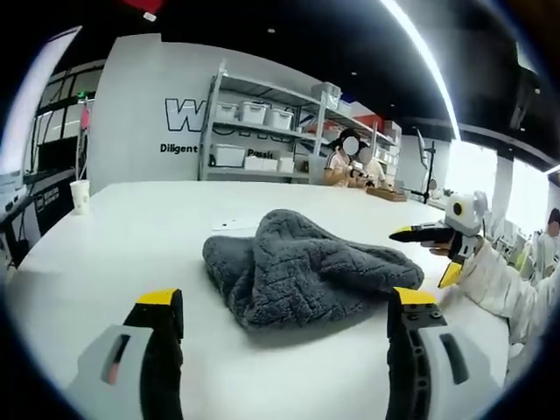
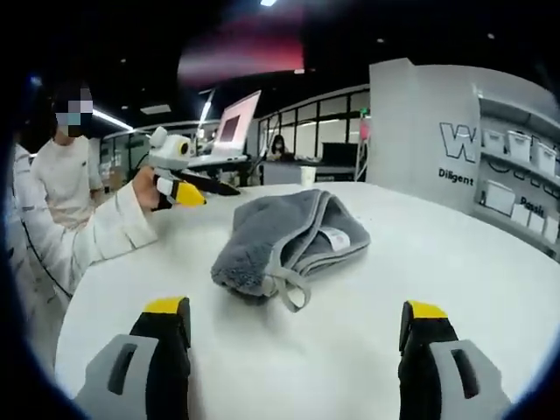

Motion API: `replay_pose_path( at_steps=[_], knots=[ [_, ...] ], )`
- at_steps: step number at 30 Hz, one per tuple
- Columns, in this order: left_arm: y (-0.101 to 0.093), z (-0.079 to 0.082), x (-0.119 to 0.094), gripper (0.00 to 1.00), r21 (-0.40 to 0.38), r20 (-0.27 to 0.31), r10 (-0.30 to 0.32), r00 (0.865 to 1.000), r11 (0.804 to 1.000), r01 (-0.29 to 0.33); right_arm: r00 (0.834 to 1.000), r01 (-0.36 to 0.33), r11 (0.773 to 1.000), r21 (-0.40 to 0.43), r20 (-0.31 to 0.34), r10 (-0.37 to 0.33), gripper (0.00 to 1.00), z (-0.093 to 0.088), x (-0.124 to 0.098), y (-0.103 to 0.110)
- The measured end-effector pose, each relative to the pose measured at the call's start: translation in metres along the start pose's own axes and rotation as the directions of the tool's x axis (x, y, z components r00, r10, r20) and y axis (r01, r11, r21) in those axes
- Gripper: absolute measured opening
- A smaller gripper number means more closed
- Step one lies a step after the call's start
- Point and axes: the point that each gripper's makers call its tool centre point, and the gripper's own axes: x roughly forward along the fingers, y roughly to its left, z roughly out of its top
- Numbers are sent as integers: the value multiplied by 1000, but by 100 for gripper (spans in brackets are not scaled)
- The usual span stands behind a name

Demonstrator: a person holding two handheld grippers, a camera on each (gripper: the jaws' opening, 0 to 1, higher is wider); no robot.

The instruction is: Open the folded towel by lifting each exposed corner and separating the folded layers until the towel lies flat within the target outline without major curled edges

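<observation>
A grey, fluffy folded towel (image 1: 306, 271) lies bunched in the middle of the white table (image 1: 122, 236). In the right gripper view the towel (image 2: 280, 232) shows stacked layers, a white label (image 2: 335, 238) and a hanging loop (image 2: 293, 293) at its near edge. My left gripper (image 1: 284, 302) stands open just short of the towel, nothing between its yellow-tipped jaws. My right gripper (image 2: 296, 308) is open too, a little way before the towel. Each gripper also appears in the other's view, held in a white-sleeved hand beside the towel: right gripper (image 1: 426, 254), left gripper (image 2: 210, 189).
A paper cup (image 1: 80, 194) stands near the table's far left edge. Metal shelves with white bins (image 1: 262, 131) line the back wall, and people sit at a bench (image 1: 350, 166) there. A person in a white shirt (image 2: 66, 175) stands by the table's edge.
</observation>
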Motion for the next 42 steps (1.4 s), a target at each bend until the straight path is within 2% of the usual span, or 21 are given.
replay_pose_path(
  at_steps=[1, 2, 6, 11, 16, 19, 20, 23, 26, 29, 31, 34, 39, 42],
  knots=[
    [5, -4, 0, 96, 32, -25, 35, 999, 999, -34, 1000, 6, 1000, 9, 0, -6, 99, 0, 0, -1],
    [5, -7, 1, 96, 40, -39, 42, 998, 998, -40, 1000, 5, 1000, 11, 2, -5, 99, 0, 0, -2],
    [-1, -5, 4, 95, 24, -36, 17, 999, 1000, -16, 1000, 3, 1000, -2, -10, -3, 99, -2, 0, 1],
    [-11, 13, 4, 94, 61, -18, 20, 1000, 998, -19, 1000, -17, 1000, 12, 18, 17, 99, 3, -1, 5],
    [-20, 37, 10, 88, 82, 18, -5, 1000, 997, 3, 1000, 0, 1000, -12, -1, 0, 99, 1, 0, 4],
    [-21, 50, 15, 87, 67, 52, 12, 999, 998, -15, 1000, -6, 1000, -9, -2, 6, 99, -1, 0, 5],
    [-25, 54, 18, 87, 83, 55, -4, 998, 997, -1, 1000, -8, 1000, 0, -1, 8, 99, -2, 1, 4],
    [-31, 60, 25, 86, 113, 45, -20, 999, 993, 15, 1000, 3, 1000, 12, -3, -3, 99, -4, 1, -1],
    [-28, 63, 32, 85, 152, 25, 0, 1000, 988, -4, 1000, 14, 1000, 7, 0, -14, 99, -2, -1, -2],
    [-29, 76, 36, 88, 164, 69, 2, 998, 986, -13, 1000, 18, 1000, -6, 11, -18, 99, 3, -4, 0],
    [-29, 77, 39, 84, 173, 56, -1, 998, 985, -9, 1000, 15, 1000, -5, 28, -15, 99, 6, -4, 1],
    [-27, 77, 47, 83, 188, 40, 6, 999, 982, -14, 999, 17, 1000, -6, 50, -16, 99, 10, -4, 0],
    [-33, 81, 63, 78, 202, 40, -21, 999, 979, 12, 998, 25, 1000, -9, 50, -25, 99, 10, -7, -2],
    [-37, 79, 73, 74, 206, 22, -42, 999, 978, 37, 998, 25, 1000, -6, 50, -24, 99, 10, -7, -2]
  ],
)
